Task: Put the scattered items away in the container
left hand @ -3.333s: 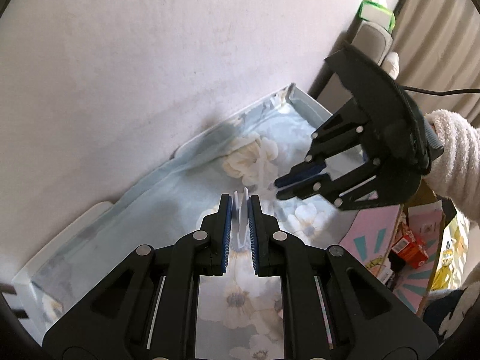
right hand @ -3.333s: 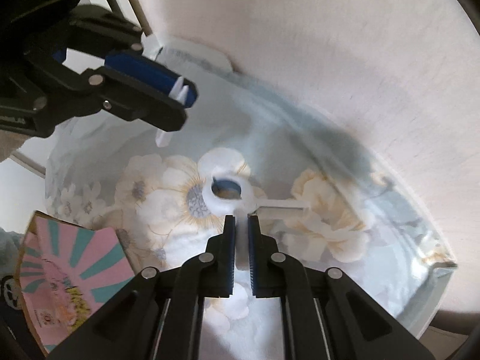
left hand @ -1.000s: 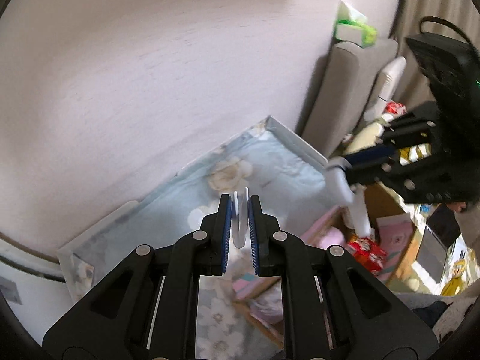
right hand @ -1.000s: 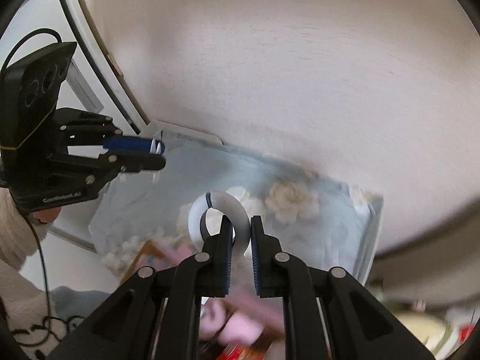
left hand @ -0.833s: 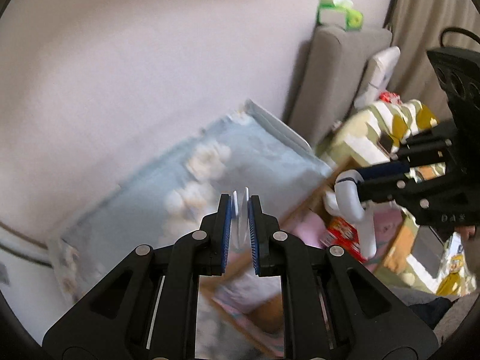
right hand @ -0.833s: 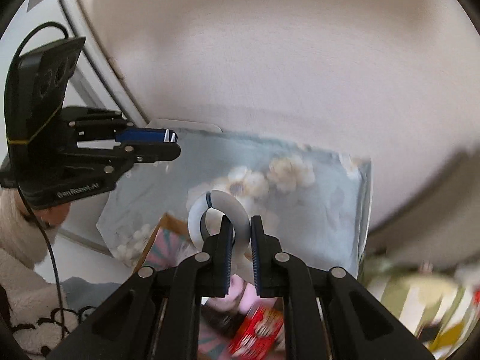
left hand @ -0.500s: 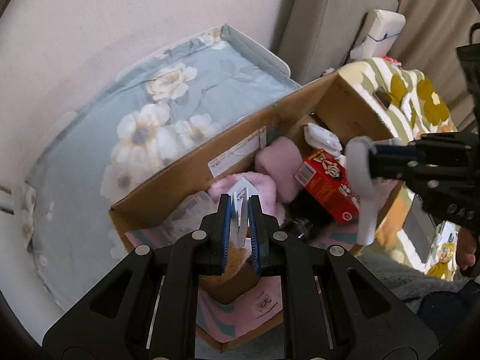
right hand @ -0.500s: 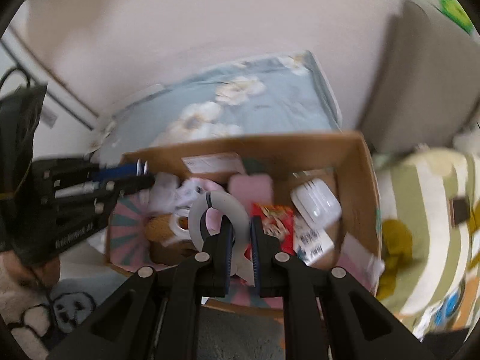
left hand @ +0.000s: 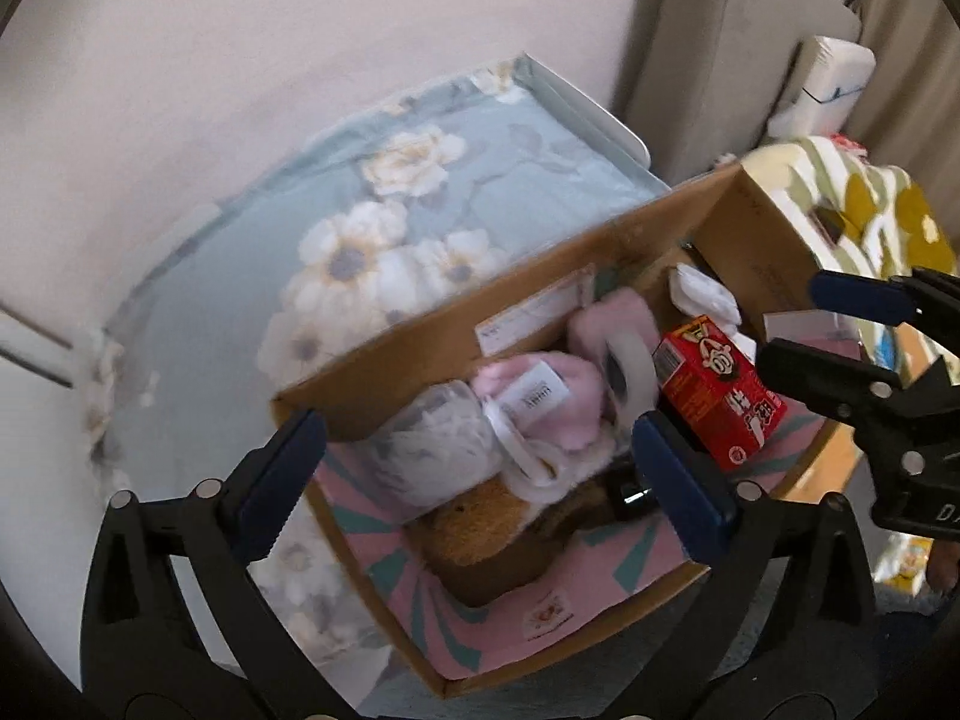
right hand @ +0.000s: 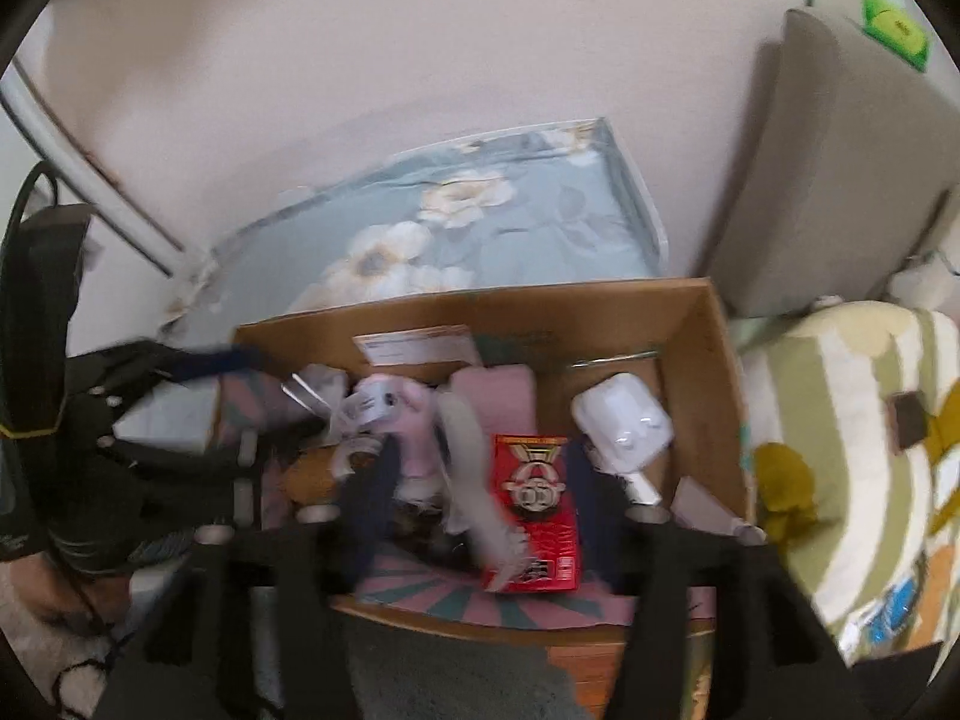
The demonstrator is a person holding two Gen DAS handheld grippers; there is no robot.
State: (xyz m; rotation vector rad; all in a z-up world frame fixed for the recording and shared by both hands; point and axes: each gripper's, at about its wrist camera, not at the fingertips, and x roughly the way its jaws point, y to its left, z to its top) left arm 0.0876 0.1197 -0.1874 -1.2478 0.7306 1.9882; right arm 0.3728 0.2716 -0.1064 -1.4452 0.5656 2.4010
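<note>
Left wrist view: left gripper (left hand: 480,450) over cardboard box (left hand: 420,348), jaws opening, spread wide, nothing gripped. Right gripper (right hand: 480,474) jaws opening, partway apart; blurred white looped item (right hand: 474,468) between them above red carton (right hand: 534,504), contact indeterminate.

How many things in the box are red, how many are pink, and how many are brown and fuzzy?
Red: 1, the red carton.
Pink: 2, the pink fluffy bundle and the folded pink cloth.
Brown and fuzzy: 1, the brown plush.
Total: 4 in the cardboard box.
</note>
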